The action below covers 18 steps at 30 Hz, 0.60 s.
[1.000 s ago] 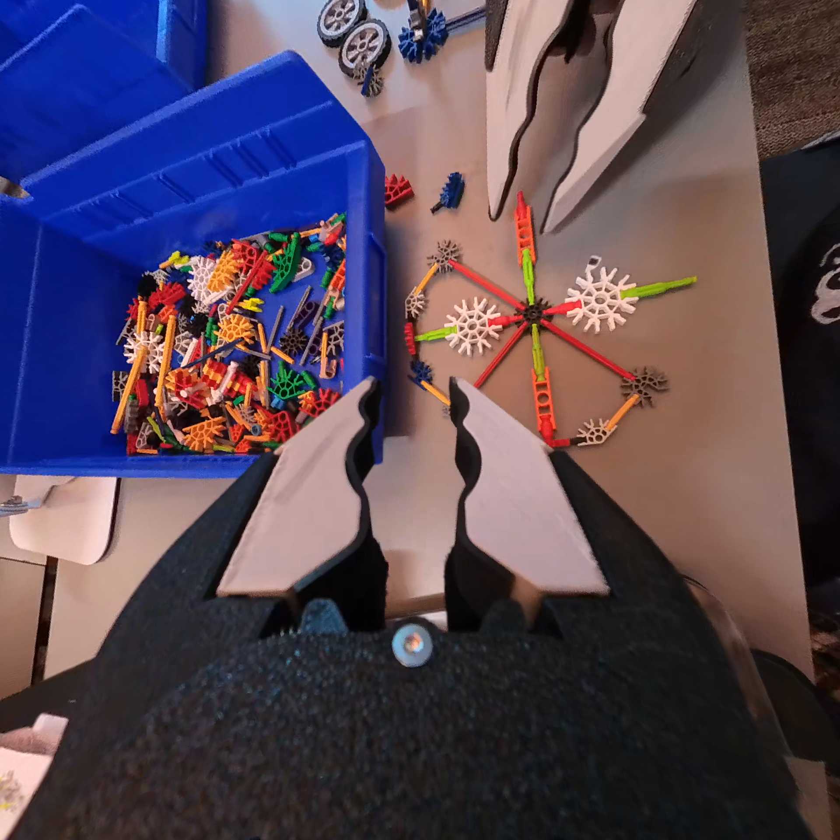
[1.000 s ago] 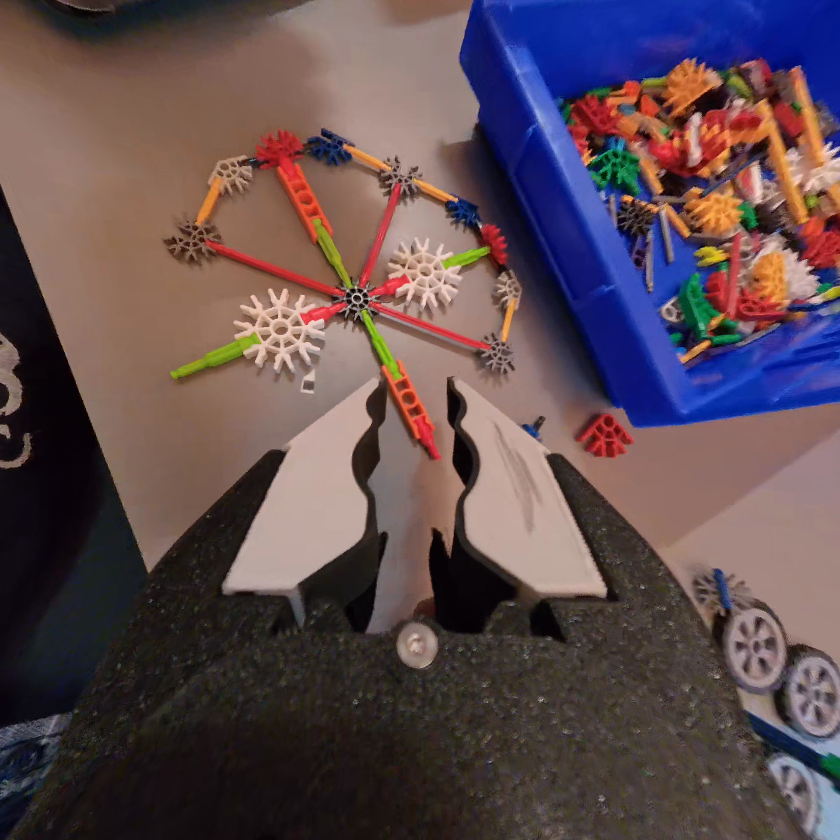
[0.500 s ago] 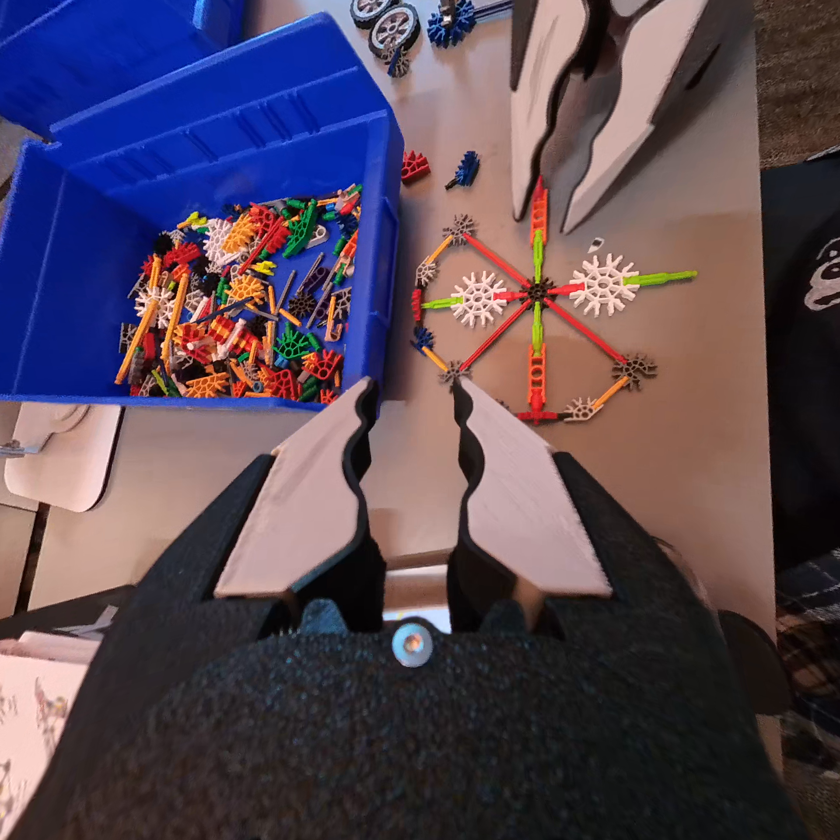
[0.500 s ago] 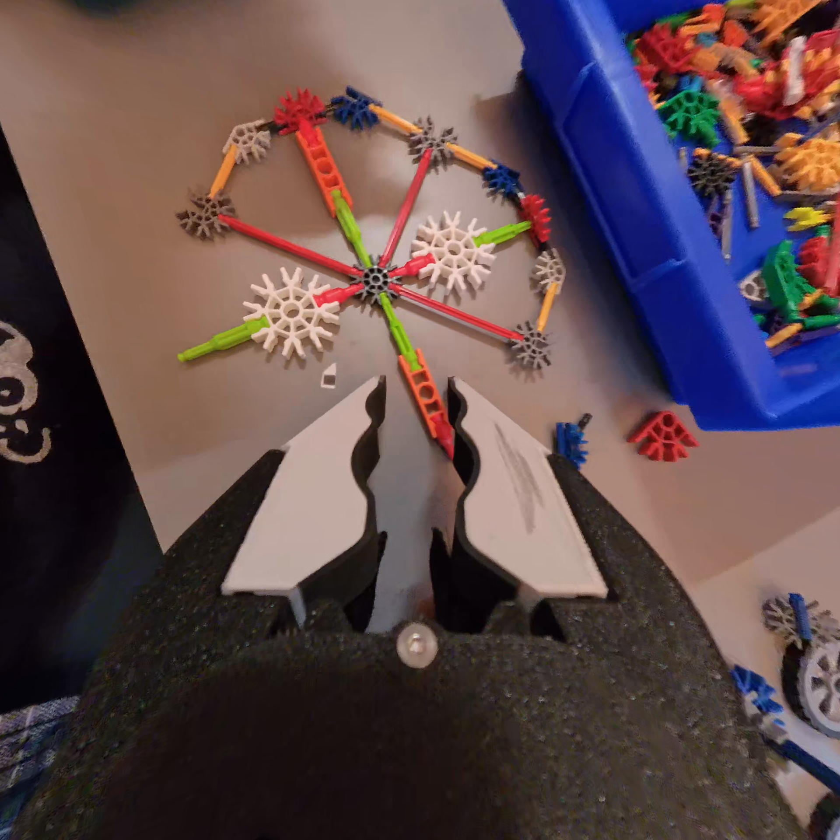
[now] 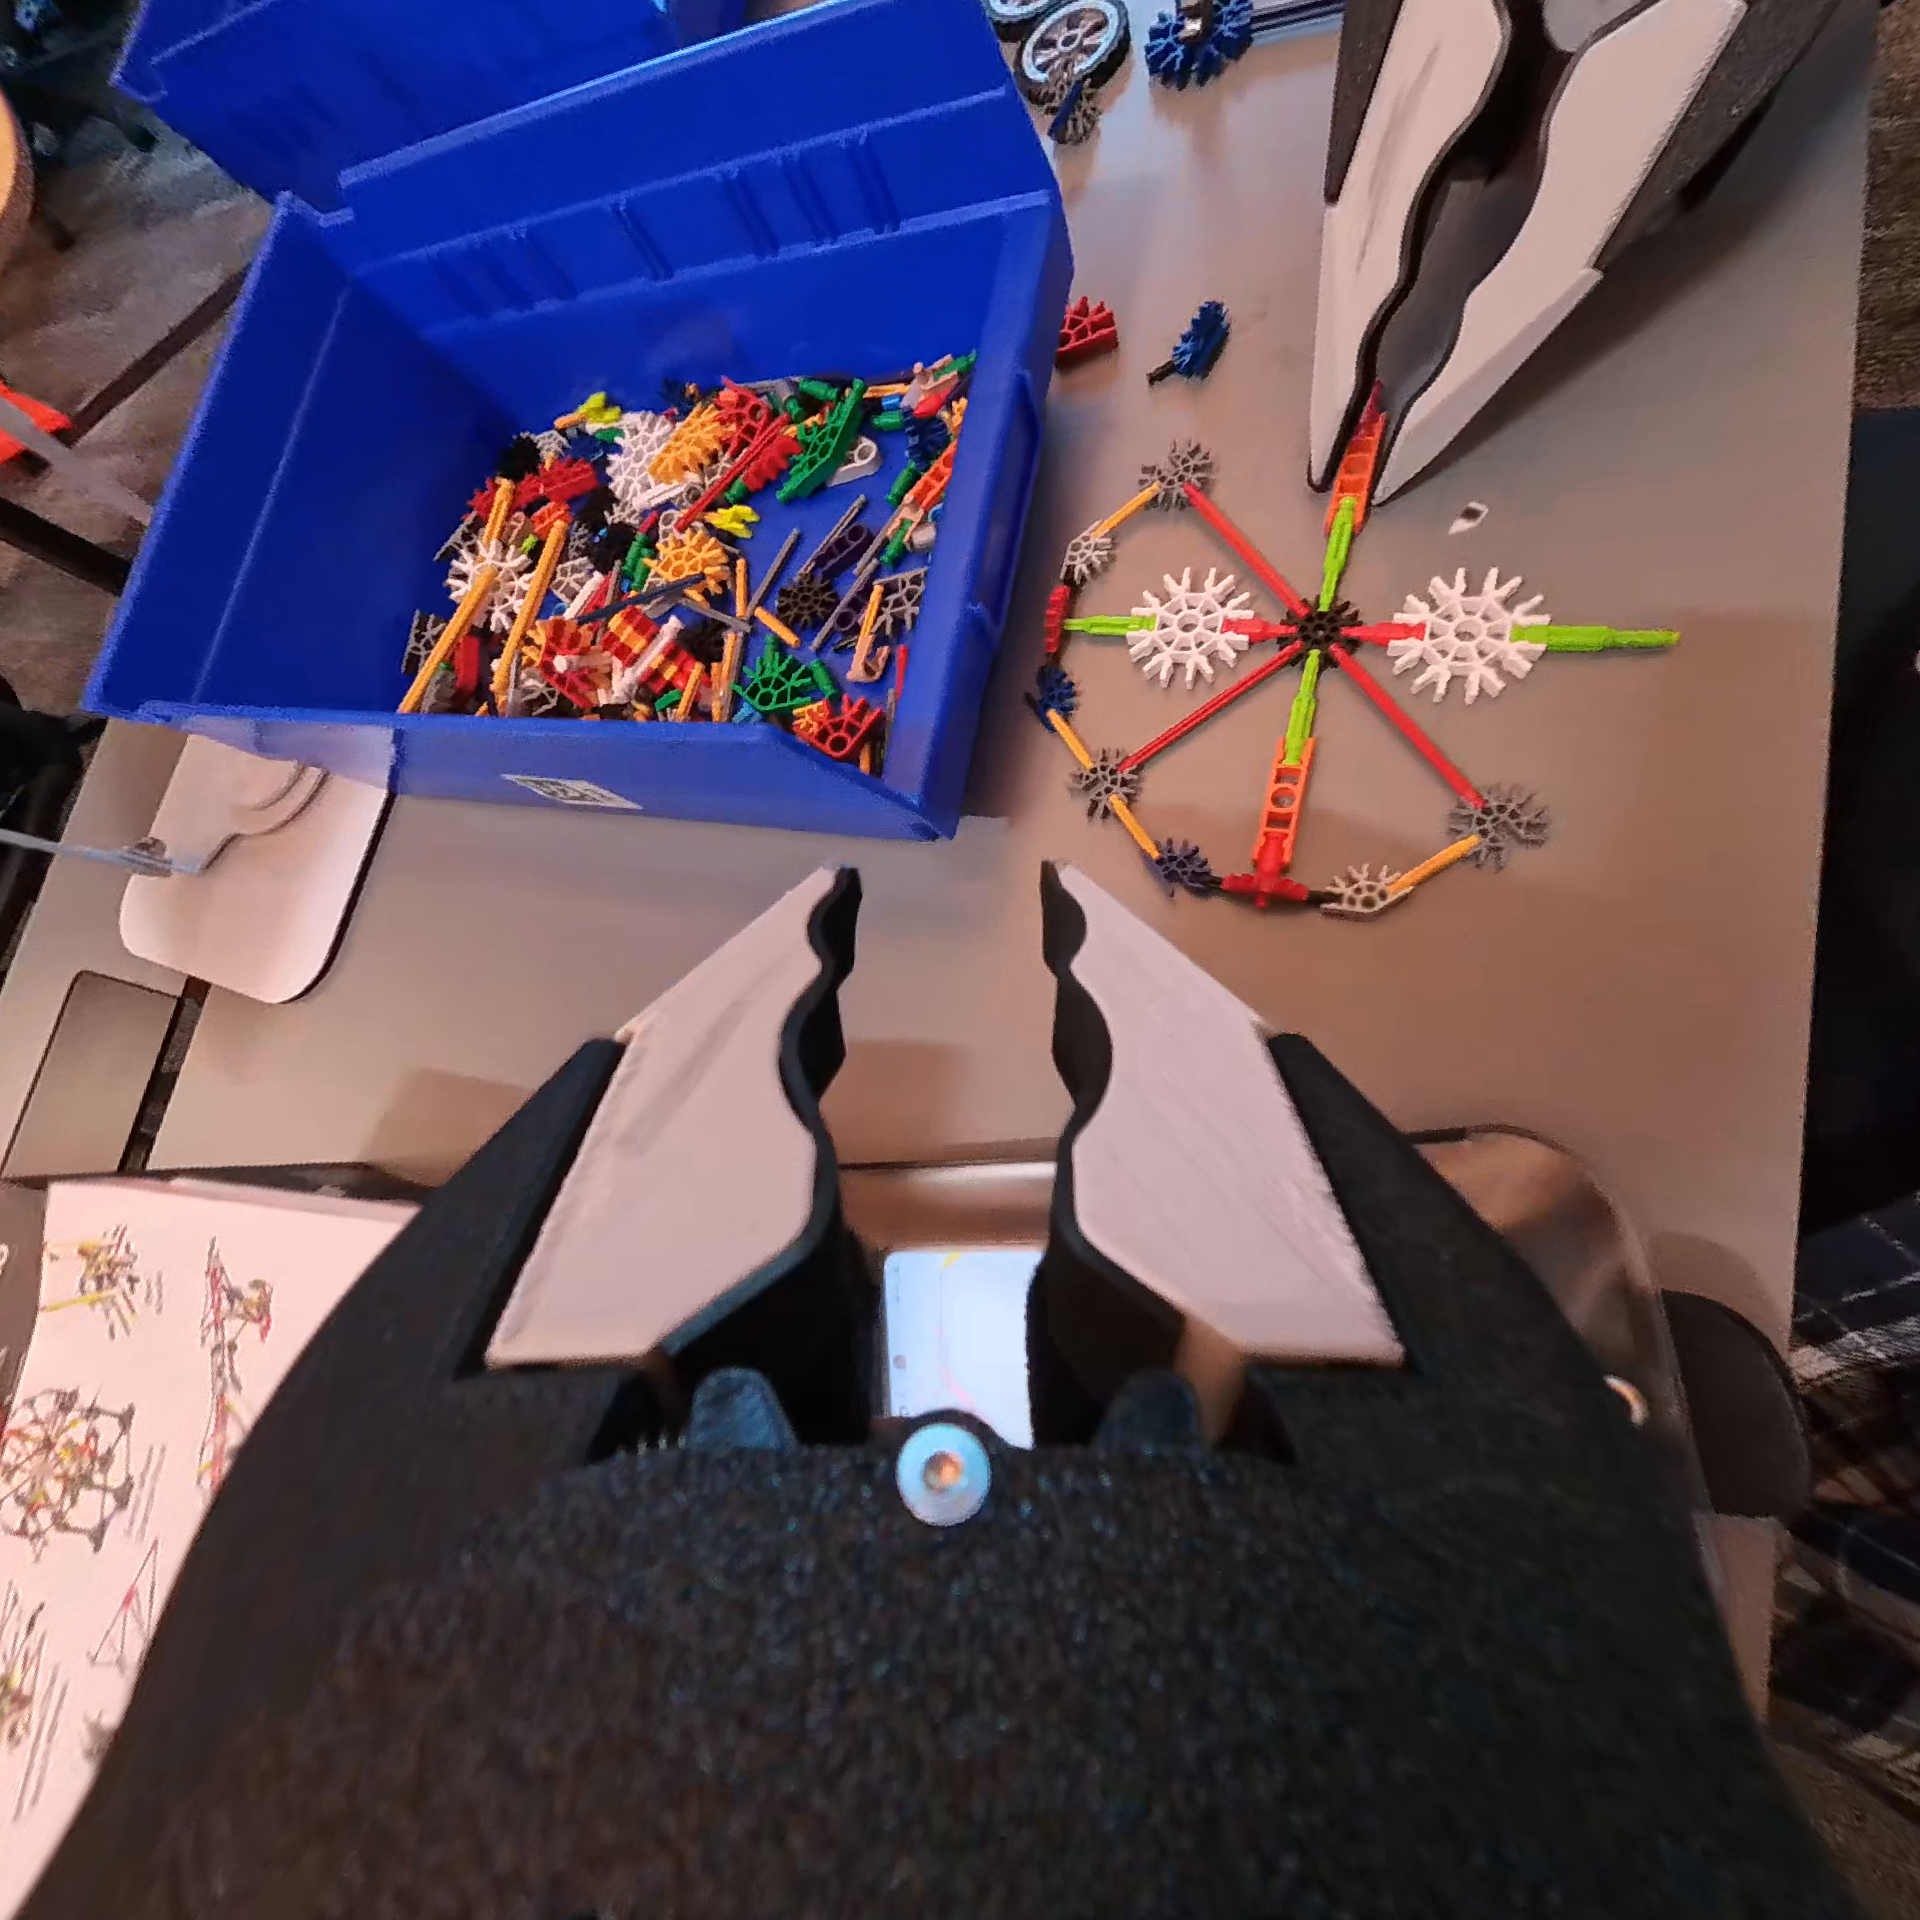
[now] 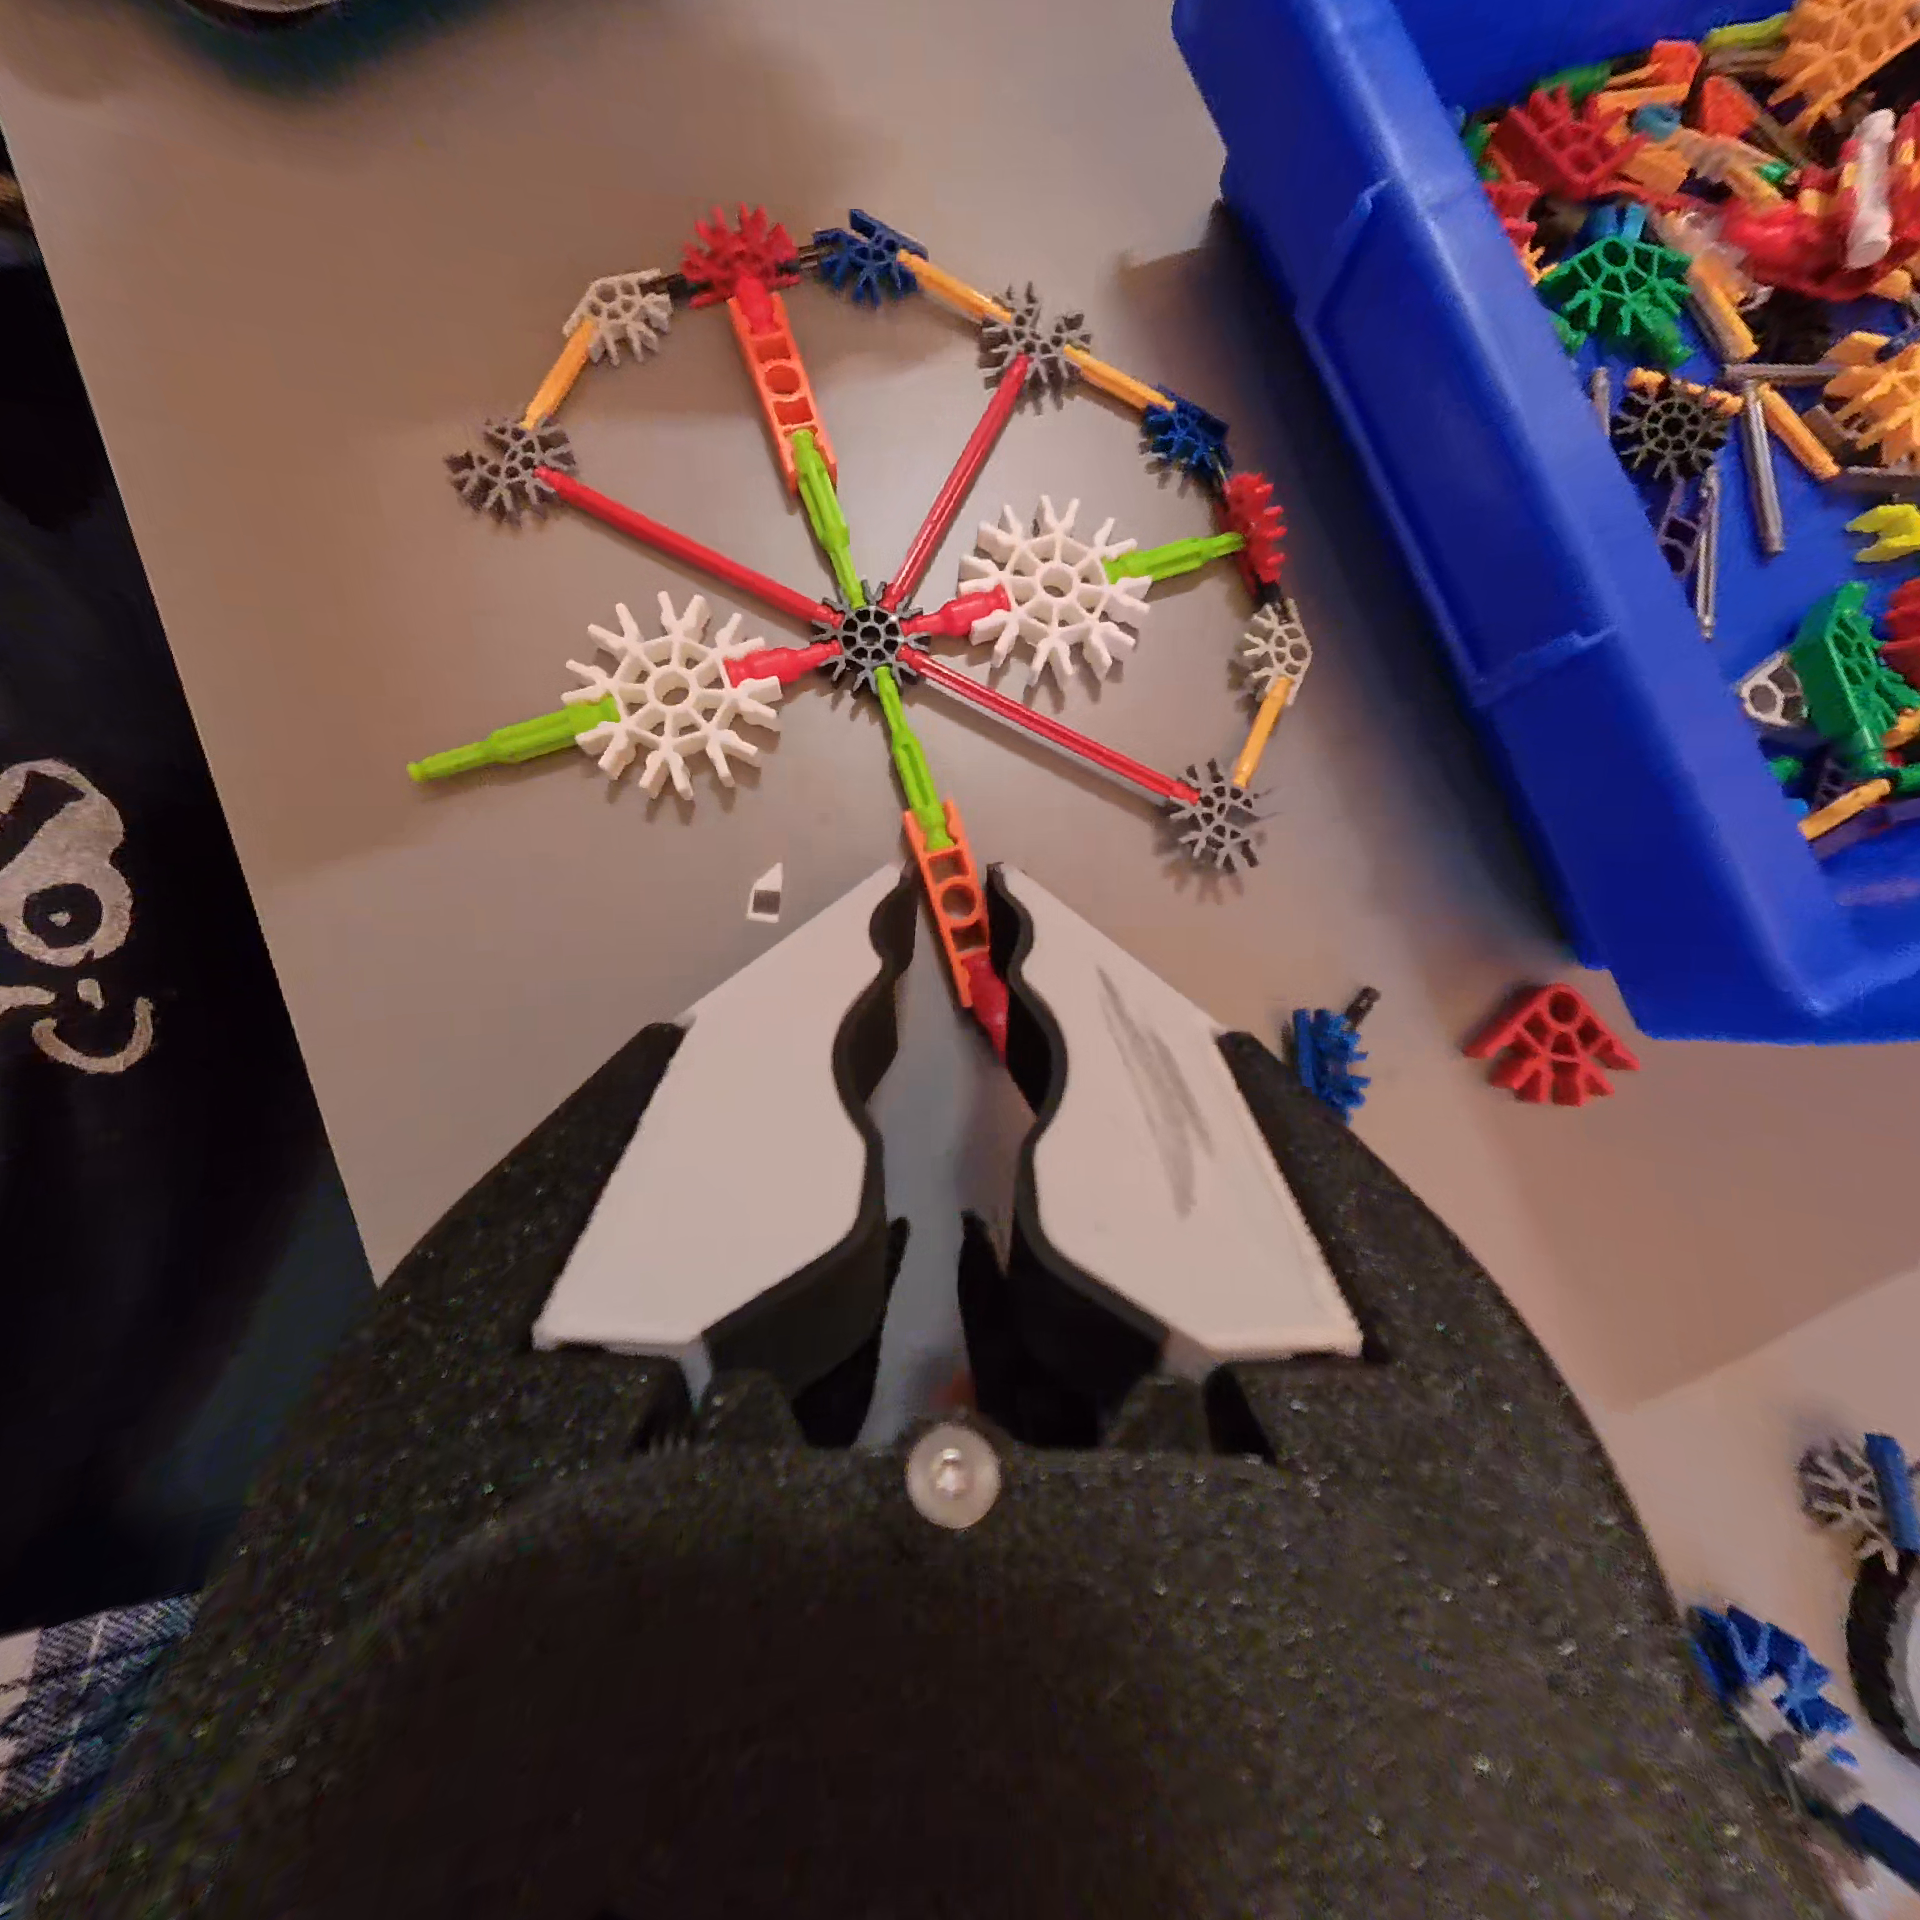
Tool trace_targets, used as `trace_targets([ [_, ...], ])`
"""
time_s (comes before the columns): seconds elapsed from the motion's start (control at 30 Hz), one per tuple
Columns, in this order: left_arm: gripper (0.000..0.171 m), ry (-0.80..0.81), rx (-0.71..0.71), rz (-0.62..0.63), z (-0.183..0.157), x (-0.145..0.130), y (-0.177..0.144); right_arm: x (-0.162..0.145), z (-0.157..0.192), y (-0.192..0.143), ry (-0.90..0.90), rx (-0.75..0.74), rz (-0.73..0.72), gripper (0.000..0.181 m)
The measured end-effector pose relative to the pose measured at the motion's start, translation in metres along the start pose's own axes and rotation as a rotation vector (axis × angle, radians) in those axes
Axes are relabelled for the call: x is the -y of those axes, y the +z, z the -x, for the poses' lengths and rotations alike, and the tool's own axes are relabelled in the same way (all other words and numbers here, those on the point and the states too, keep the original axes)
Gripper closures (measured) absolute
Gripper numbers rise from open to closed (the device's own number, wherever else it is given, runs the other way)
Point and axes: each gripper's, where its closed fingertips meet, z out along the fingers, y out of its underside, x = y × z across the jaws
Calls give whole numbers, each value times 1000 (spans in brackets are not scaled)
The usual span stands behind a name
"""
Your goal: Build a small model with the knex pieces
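Right gripper (image 6: 943,883) low over the grey tabletop (image 6: 312,260), jaws nearly closed around the orange ladder-shaped plastic connector (image 6: 954,902) at the near end of one spoke; both inner faces lie against or just beside its sides, and real clamping cannot be told. Red tip of that spoke runs back between the jaws, close to the right one. Connector forms part of a flat wheel-shaped model of coloured plastic rods and snowflake connectors (image 6: 868,634) lying on the tabletop, black hub at its centre, two white snowflake pieces on opposite spokes, rim only partly closed with yellow rods and grey, blue and red connectors.

Left gripper (image 5: 948,883) on the opposite side of the model, jaws parted and empty, tips above bare tabletop just short of the model's near rim (image 5: 1262,883) and near the corner of the blue plastic bin filled with mixed coloured building pieces (image 5: 312,520).

Loose red fan-shaped connector (image 6: 1551,1044) and small blue connector (image 6: 1325,1055) on the tabletop beside the right jaw, between it and the bin. Tiny white scrap (image 6: 766,891) just left of the left jaw. Printed instruction sheet (image 5: 125,1455) at lower left in the left wrist view.
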Motion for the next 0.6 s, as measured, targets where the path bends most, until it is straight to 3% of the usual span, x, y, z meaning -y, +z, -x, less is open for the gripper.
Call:
trace_targets([
  [0.6,137,-67,49,-40,14,-19,-25,13,2,-2,5,29,-55,163],
])
